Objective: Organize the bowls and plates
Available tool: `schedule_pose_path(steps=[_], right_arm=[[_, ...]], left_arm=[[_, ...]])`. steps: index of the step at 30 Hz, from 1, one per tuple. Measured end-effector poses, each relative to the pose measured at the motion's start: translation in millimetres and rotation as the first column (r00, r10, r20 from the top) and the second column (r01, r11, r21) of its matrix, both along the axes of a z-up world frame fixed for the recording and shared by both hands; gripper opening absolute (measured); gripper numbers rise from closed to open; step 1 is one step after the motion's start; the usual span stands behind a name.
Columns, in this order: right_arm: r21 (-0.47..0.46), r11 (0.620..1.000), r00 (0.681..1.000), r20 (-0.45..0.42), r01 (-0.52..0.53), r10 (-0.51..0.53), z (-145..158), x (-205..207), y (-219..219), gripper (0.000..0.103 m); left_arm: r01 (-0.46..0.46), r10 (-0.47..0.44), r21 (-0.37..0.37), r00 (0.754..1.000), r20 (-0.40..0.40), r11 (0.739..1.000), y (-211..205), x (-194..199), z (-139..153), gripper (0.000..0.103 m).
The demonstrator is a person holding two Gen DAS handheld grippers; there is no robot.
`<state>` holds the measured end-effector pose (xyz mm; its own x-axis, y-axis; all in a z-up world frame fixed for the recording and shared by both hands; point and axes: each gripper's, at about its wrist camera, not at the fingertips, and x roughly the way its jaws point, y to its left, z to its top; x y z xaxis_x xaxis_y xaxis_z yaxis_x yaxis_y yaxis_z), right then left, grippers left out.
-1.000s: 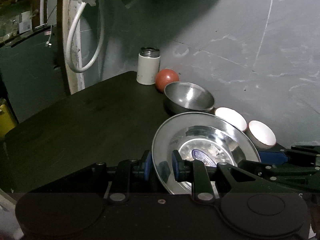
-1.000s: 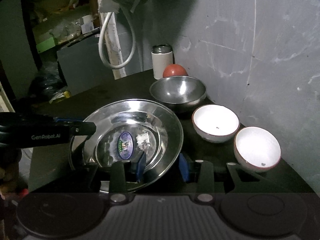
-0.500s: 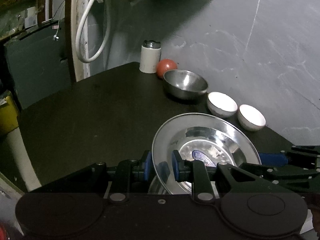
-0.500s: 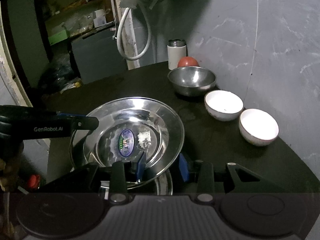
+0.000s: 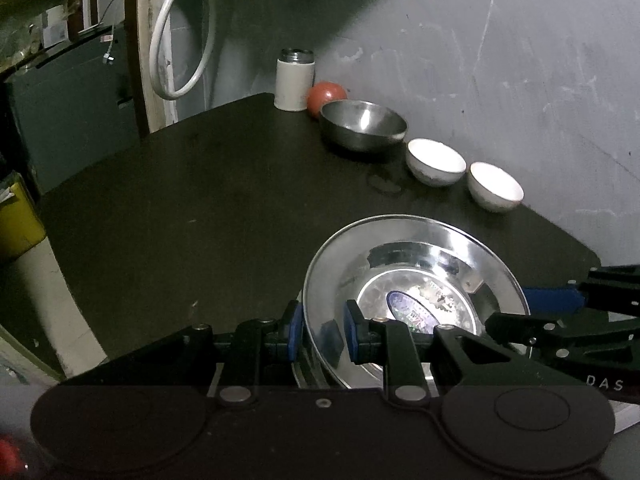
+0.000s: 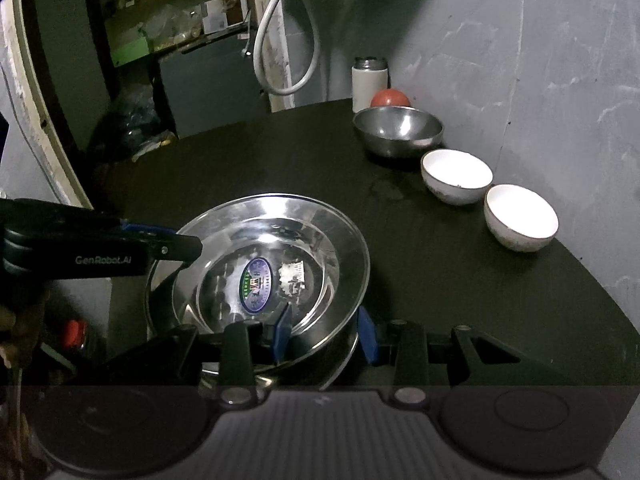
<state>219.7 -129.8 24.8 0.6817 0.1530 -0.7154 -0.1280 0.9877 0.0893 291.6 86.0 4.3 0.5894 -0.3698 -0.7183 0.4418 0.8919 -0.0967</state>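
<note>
Dim rm, grey wall (image 5: 500,80), blk table (image 5: 200,220)

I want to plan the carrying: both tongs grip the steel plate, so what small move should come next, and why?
Probably lower the steel plate onto the bare dark table. Left tongs and right tongs each clamp its rim, and the bowls stand clear by the wall.

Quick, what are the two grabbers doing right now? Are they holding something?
Left gripper: closed on the rim of the steel plate.
Right gripper: closed on the same plate's rim, on the opposite side.
</note>
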Motion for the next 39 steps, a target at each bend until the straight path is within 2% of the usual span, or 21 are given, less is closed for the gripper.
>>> schedule_pose_path(steps=[5, 22, 28, 39], right_arm=[[-0.020, 1.000, 1.000, -0.018, -0.021, 0.021, -3, -5, 5, 0.041], [-0.070, 0.997, 0.997, -0.062, -0.039, 0.035, -7, -6, 15, 0.041], [-0.094, 0.995, 0.996, -0.076, -0.045, 0.038, -6, -2, 19, 0.041], [-0.111, 0.992, 0.994, -0.093, -0.061, 0.050, -6, 2, 22, 0.041]], left_arm=[[0.022, -0.022, 0.040, 1.000, 0.012, 0.999, -1, -8, -3, 0.024], [0.054, -0.055, 0.101, 0.998, 0.007, 0.993, -6, -12, -10, 0.027], [0.056, -0.058, 0.151, 0.998, 0.007, 0.987, -13, -10, -11, 0.027], [0.062, -0.061, 0.184, 0.998, -0.011, 0.981, -19, -7, -10, 0.029]])
